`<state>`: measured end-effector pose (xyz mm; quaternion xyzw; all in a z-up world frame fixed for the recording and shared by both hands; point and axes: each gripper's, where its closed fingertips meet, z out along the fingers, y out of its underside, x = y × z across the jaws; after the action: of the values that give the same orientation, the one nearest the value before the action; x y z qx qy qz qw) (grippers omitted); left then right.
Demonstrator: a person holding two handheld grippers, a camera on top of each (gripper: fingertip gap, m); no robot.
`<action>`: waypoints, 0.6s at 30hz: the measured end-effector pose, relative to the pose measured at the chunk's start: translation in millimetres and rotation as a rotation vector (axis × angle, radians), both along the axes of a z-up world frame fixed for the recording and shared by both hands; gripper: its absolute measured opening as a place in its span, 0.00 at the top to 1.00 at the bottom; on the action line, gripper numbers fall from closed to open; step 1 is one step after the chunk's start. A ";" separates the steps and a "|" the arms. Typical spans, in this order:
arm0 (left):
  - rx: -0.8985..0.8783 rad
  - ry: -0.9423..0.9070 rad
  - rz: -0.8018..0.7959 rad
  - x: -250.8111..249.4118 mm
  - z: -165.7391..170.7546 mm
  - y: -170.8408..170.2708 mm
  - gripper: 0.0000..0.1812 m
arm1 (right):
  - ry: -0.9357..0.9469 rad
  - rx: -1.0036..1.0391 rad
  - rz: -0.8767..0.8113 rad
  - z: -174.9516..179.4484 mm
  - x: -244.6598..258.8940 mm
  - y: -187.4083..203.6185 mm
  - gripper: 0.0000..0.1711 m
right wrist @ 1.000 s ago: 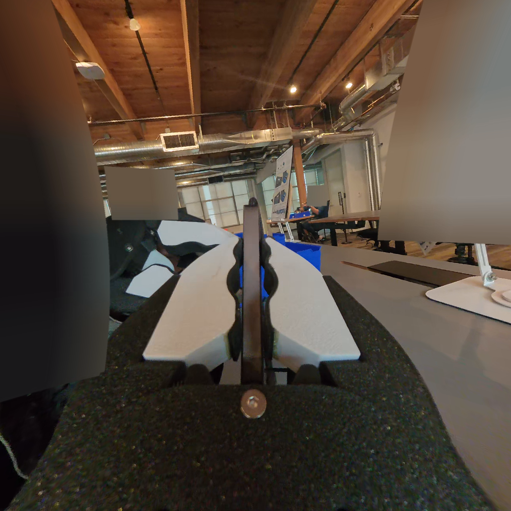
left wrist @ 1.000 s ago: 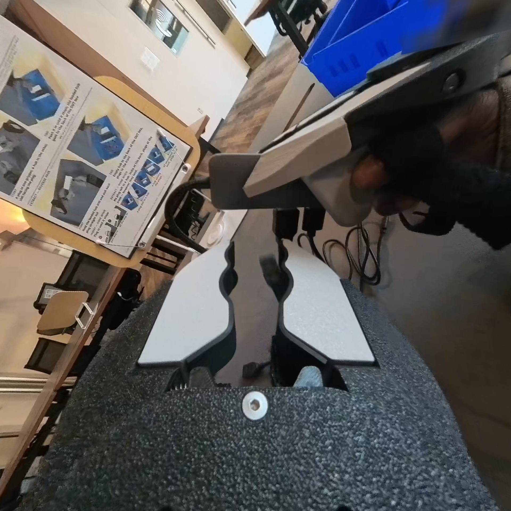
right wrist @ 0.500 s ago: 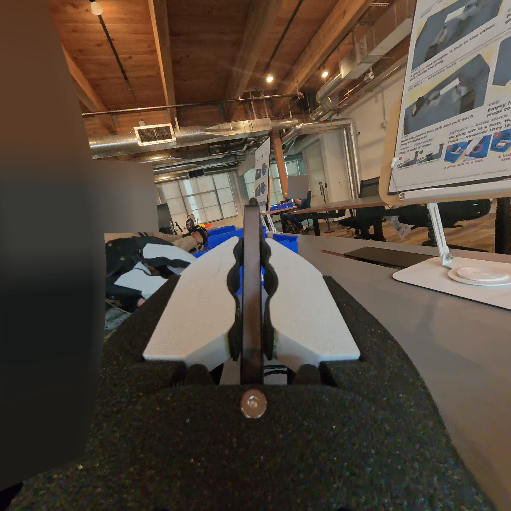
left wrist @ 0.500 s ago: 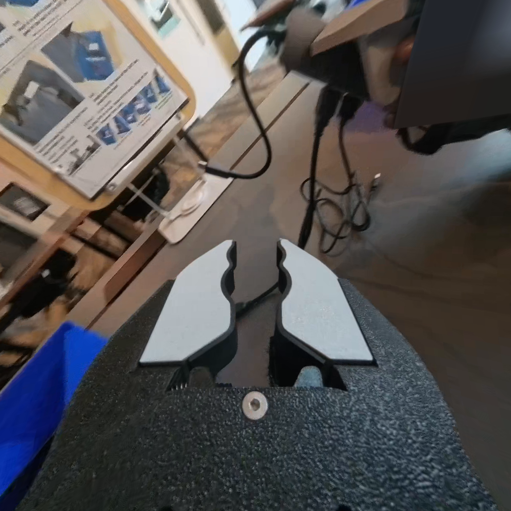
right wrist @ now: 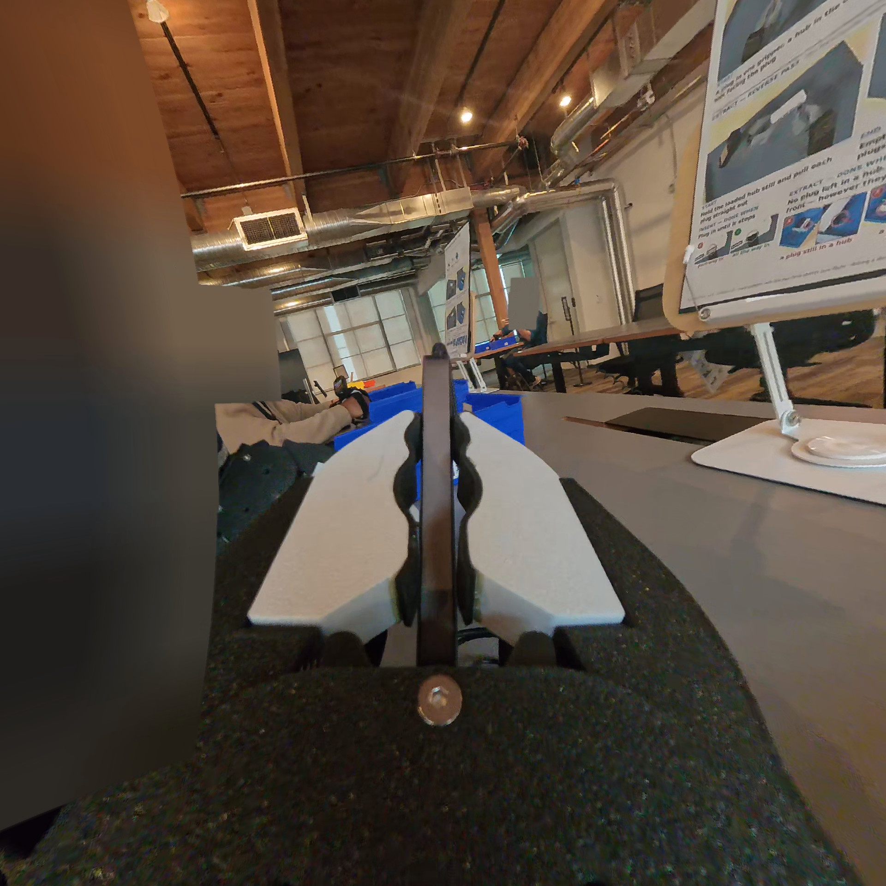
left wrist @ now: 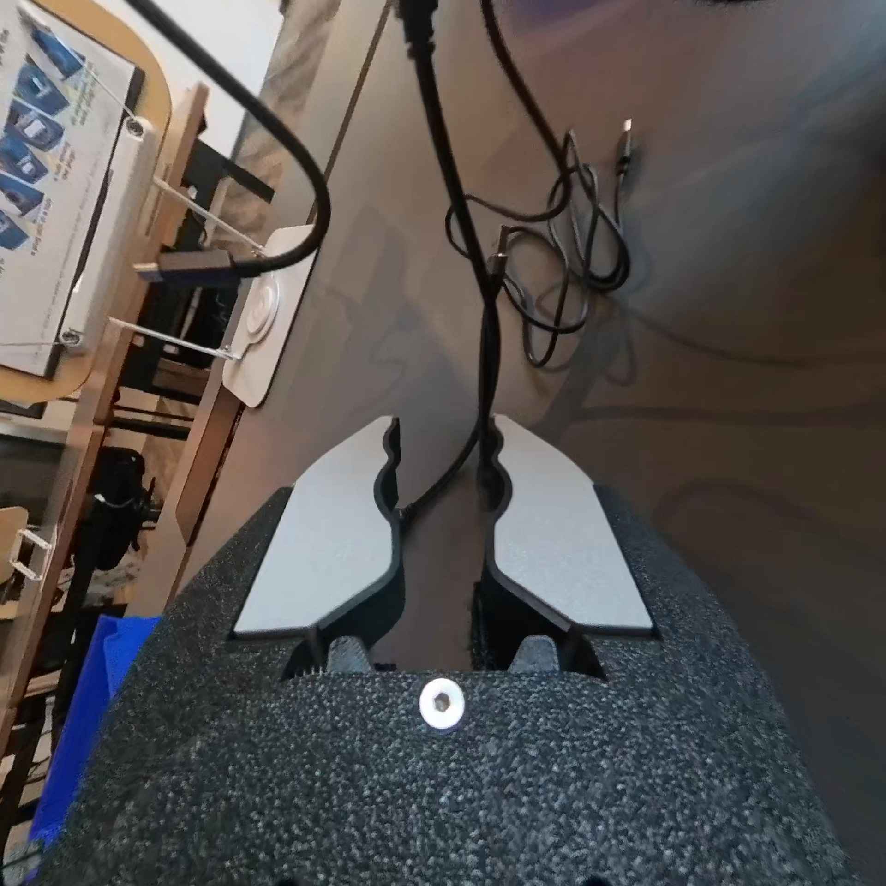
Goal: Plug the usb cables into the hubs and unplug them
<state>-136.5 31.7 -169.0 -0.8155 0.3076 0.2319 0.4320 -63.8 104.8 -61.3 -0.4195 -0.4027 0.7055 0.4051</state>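
Observation:
My right gripper is shut on a thin dark USB hub, seen edge-on and held upright above the grey table. In the left wrist view, thick black cables hang down from above the frame, where the hub is out of sight. One cable runs down between the fingers of my left gripper, close to the right finger. The jaws stand apart and grip nothing. The hub's own lead ends in a dangling plug. A tangle of thin USB cables lies on the table beyond.
An instruction board on a white stand stands at the table's far side; it also shows in the right wrist view. Blue bins sit further along the table, one corner by my left gripper. A person's sleeve rests near the bins. The grippers' ends are close to 15 cm from one another.
My left gripper has dropped away from the hub, which has left the top of its view; cables now trail between its open fingers. The right gripper, still holding the hub, has turned towards the board.

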 end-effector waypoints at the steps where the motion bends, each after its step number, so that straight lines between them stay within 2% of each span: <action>1: 0.013 -0.001 0.005 -2.5 -1.4 2.8 0.82 | -0.004 -0.014 0.006 -0.7 -0.3 1.0 0.94; 5: 0.012 -0.161 -0.153 11.5 -4.2 16.8 0.81 | -0.004 -0.013 0.018 -1.8 -0.1 0.0 0.94; 8: -0.160 -0.465 -0.410 41.2 0.9 15.7 0.78 | 0.001 0.000 0.038 -0.7 -0.1 -4.7 0.94; 10: -0.238 -0.590 -0.493 42.4 7.7 22.8 0.79 | 0.002 0.007 0.046 -0.5 0.0 -7.1 0.94; 14: -0.402 -0.645 -0.508 16.4 -5.1 41.0 0.83 | 0.006 0.016 0.054 0.1 0.4 -9.8 0.94; 18: -0.482 -0.842 -0.474 12.9 -10.8 61.1 0.87 | 0.005 0.019 0.056 -0.3 0.6 -10.7 0.94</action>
<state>-123.5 92.7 -179.8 -0.8221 0.3281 -0.2962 0.3589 -63.1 94.2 -61.6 -0.4023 -0.4201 0.7137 0.3902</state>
